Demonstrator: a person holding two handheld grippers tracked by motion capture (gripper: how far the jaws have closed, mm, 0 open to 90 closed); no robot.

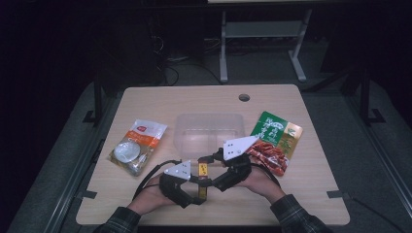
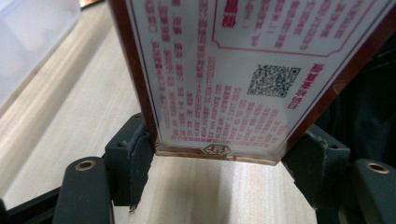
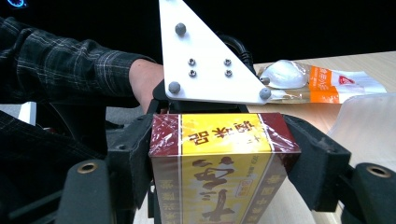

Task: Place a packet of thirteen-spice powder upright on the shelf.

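Centrally, both claws grip box (image 1: 204,180): QR code, red print.

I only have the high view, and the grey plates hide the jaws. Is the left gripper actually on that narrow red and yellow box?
Observer: Yes. The left gripper has both pads against the side edges of the film-wrapped red and yellow cardboard box, close to its end.
Operator: And the right gripper?
Observer: The right gripper has the box's other end between its jaws, with a pad touching each side.
Operator: Which face looks at the left camera?
Observer: A white face with red print and a QR code.
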